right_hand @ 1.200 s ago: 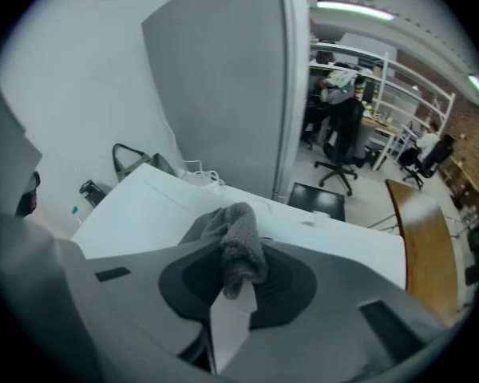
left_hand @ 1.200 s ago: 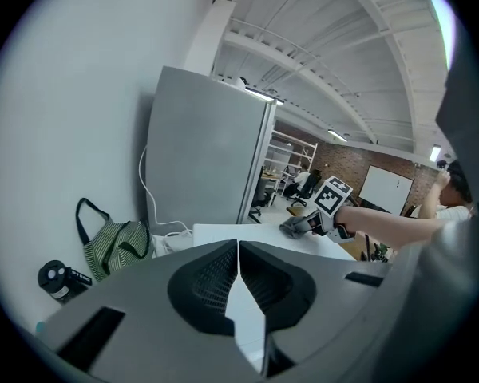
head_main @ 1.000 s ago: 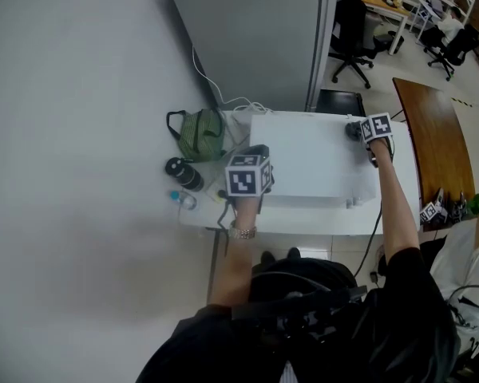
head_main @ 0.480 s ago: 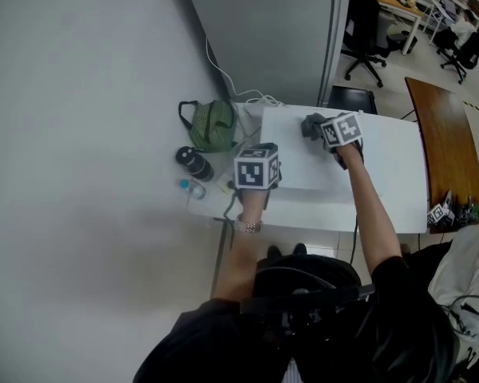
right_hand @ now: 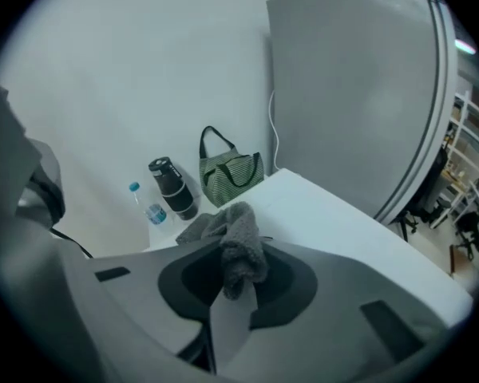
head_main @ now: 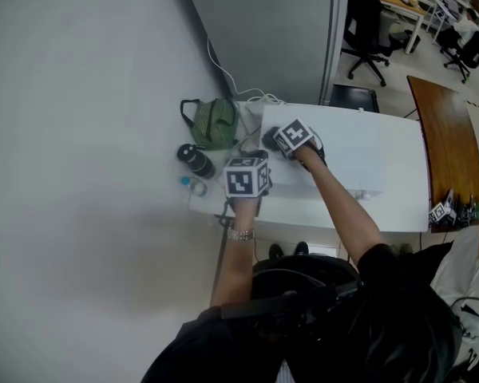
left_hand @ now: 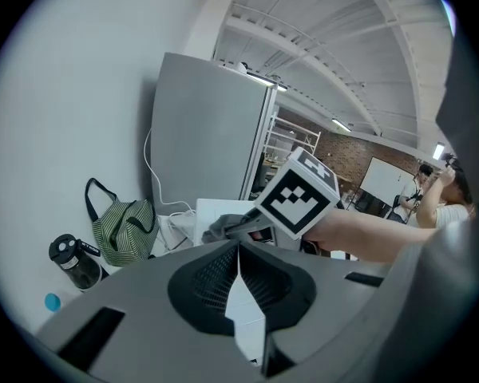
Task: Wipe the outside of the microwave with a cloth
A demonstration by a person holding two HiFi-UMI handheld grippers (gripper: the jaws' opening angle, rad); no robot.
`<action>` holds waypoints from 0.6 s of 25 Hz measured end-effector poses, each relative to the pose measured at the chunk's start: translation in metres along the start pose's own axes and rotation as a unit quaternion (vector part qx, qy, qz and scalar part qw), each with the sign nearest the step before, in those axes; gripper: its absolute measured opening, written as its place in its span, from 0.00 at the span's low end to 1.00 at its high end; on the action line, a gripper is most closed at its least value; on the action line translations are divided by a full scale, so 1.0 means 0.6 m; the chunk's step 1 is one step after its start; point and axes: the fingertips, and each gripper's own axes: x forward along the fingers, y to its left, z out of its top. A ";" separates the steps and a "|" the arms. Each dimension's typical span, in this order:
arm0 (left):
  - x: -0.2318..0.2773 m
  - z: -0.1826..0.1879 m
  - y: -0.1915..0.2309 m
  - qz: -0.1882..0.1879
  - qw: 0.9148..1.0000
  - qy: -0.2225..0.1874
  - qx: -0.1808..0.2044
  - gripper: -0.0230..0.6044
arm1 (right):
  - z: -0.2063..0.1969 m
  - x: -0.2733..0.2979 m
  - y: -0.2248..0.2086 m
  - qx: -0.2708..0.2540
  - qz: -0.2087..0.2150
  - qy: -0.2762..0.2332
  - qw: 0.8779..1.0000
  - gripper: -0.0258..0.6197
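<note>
Green striped fabric bag [head_main: 214, 124] and dark cylindrical bottle [head_main: 194, 160] occupy the tabletop [head_main: 319, 218] left edge. Left hand-held gripper [left_hand: 239, 250]: jaws together, empty. Right hand-held gripper [right_hand: 233, 290] clamps the fuzzy grey cloth [right_hand: 238, 246] at the microwave [head_main: 367, 158] top's left edge; smooth white surface extends right.

My cloth [right_hand: 238, 250] was grey, dark against the plain white microwave [right_hand: 347, 214]. Both grippers showed grey bodies with black pads, my left gripper [left_hand: 239, 252] and my right gripper [right_hand: 233, 286] alike, and each cube was checked in black-and-white squares. And over by the wall, the bag [left_hand: 126, 231] was green with thin pale stripes, the flask [left_hand: 73, 262] black, the little bottle [right_hand: 150, 207] clear and blue-capped, the cable [head_main: 220, 69] white.
</note>
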 end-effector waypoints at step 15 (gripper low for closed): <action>0.050 0.006 -0.078 -0.059 0.998 0.008 0.013 0.05 | -0.343 -0.255 -0.357 0.239 -0.140 -0.020 0.961 0.13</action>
